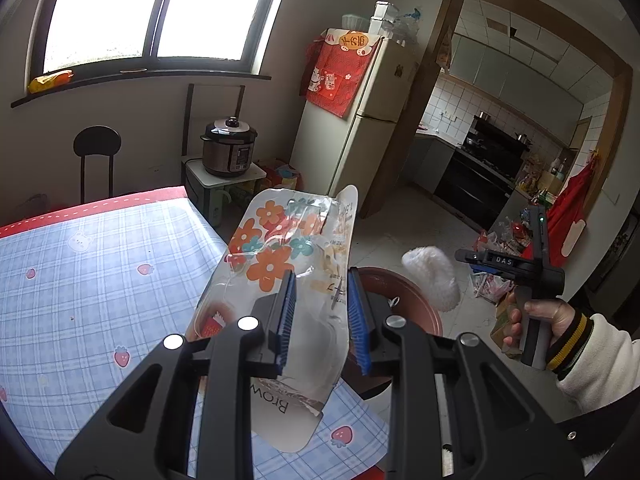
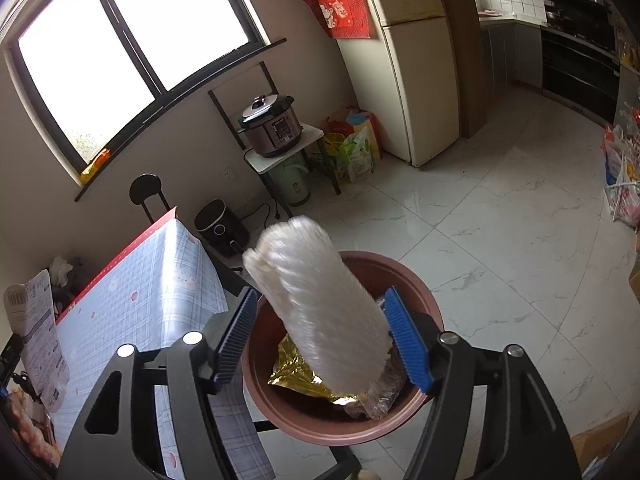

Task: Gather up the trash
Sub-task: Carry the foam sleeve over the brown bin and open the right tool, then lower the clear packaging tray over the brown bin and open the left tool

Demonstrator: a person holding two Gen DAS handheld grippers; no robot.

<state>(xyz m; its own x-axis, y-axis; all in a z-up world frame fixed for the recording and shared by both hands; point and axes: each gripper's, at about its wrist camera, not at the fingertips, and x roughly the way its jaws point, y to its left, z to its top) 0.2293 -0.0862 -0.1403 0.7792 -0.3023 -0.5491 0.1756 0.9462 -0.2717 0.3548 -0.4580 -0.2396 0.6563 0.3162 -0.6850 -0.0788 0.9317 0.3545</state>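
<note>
My left gripper (image 1: 322, 276) is shut on a flat clear plastic package (image 1: 280, 248) printed with orange flowers, held tilted over the table's right edge. The same package (image 2: 36, 332) shows at the far left of the right wrist view. My right gripper (image 2: 320, 296) stands open above a brown round bin (image 2: 320, 434). A blurred white foam net sleeve (image 2: 320, 304) is between its jaws, clear of the left pad and close by the right one. Gold foil (image 2: 296, 372) and a clear wrapper (image 2: 380, 396) lie in the bin. From the left wrist, a hand holds the right gripper (image 1: 508, 264) beside the sleeve (image 1: 432, 276).
The table (image 1: 100, 260) has a blue checked cloth with a red border. A black chair (image 1: 96, 160) stands behind it. A pressure cooker (image 2: 272, 128) sits on a small stand, an air fryer (image 2: 220, 228) on the floor. The fridge (image 2: 412, 60) and bags (image 2: 356, 148) are farther off, with tiled floor (image 2: 500, 220) to the right.
</note>
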